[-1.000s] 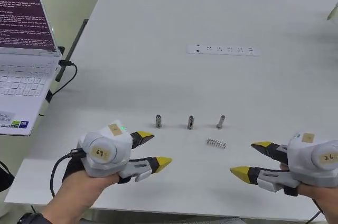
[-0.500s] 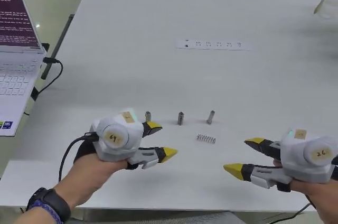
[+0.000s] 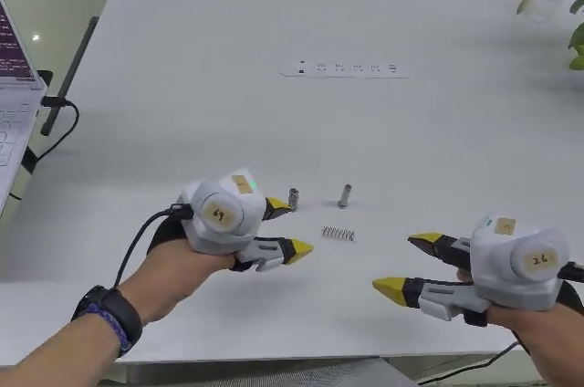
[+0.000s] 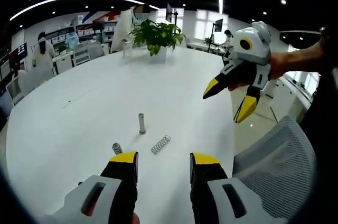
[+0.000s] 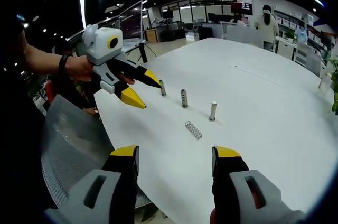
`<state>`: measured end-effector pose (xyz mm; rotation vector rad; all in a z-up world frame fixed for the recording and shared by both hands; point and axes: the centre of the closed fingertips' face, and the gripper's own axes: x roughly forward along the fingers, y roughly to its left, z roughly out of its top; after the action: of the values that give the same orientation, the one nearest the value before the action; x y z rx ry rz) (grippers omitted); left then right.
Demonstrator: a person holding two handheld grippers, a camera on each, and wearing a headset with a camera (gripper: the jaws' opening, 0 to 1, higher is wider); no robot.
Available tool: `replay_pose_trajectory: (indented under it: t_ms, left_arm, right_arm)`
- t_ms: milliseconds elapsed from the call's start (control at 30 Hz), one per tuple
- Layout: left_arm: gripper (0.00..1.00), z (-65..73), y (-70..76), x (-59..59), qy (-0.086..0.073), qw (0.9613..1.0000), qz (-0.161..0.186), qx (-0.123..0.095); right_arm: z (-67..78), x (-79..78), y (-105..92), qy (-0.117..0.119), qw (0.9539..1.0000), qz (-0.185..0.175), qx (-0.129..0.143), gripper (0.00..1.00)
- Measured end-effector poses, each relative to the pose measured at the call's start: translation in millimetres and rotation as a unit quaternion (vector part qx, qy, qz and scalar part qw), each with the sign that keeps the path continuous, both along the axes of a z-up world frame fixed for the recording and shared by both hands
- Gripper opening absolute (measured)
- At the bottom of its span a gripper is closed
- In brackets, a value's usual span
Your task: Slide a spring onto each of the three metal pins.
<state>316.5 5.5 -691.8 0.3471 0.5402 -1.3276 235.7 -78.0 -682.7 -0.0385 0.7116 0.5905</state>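
**One spring loose on the counter, both grippers empty**

Three short metal pins stand upright in a row on the white counter. In the right gripper view the bare pin is a smooth grey post with a rounded top. The middle pin wears a dark coil along its length. The third pin also looks ribbed, though it is too small to be sure. In the head view the bare pin and the middle pin stand side by side near the counter's front edge.

The loose spring is a small silver coil. It lies flat on its side, just in front of the bare pin and apart from it. It also appears in the left gripper view and the right gripper view.

The left gripper hovers above the counter with its yellow-tipped jaws spread wide and nothing between them. Its upper jaw tip sits close beside the middle pin in the head view, and whether it touches cannot be told. Its own view shows the jaws parted, with the loose spring ahead in the gap.

The right gripper is held well to the right of the spring. Its jaws are also wide apart, gripping and touching nothing, and its own view agrees.

A white power strip lies farther back on the counter.
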Motion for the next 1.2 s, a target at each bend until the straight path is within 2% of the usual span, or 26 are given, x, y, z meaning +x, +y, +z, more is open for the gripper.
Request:
replay_pose_trajectory:
  t_ms: [267,567,833,1000,1200]
  left_arm:
    - [0.31,-11.0,-18.0,1.5,0.006,0.9998,-0.019,0.009]
    - [0.29,-33.8,-33.1,2.2,0.018,0.9988,-0.036,0.028]
    - [0.27,-49.5,-46.7,2.1,0.029,0.9982,-0.038,0.036]
    - [0.27,-61.3,-54.1,4.7,0.048,0.9977,-0.029,0.039]
    - [0.26,-71.6,-62.3,8.1,0.054,0.9971,-0.027,0.046]
  right_arm:
    - [0.2,1.2,-4.3,0.000,1.0000,-0.008,0.001,0.54]
    - [-4.1,0.7,-3.2,0.006,0.9999,-0.008,0.003,0.54]
    - [-5.6,-3.7,-5.5,0.011,0.9999,-0.009,0.006,0.53]
    - [-9.2,-8.8,-7.8,0.015,0.9998,-0.013,0.007,0.53]
    - [-14.8,-16.0,-7.8,0.025,0.9995,-0.014,0.008,0.53]
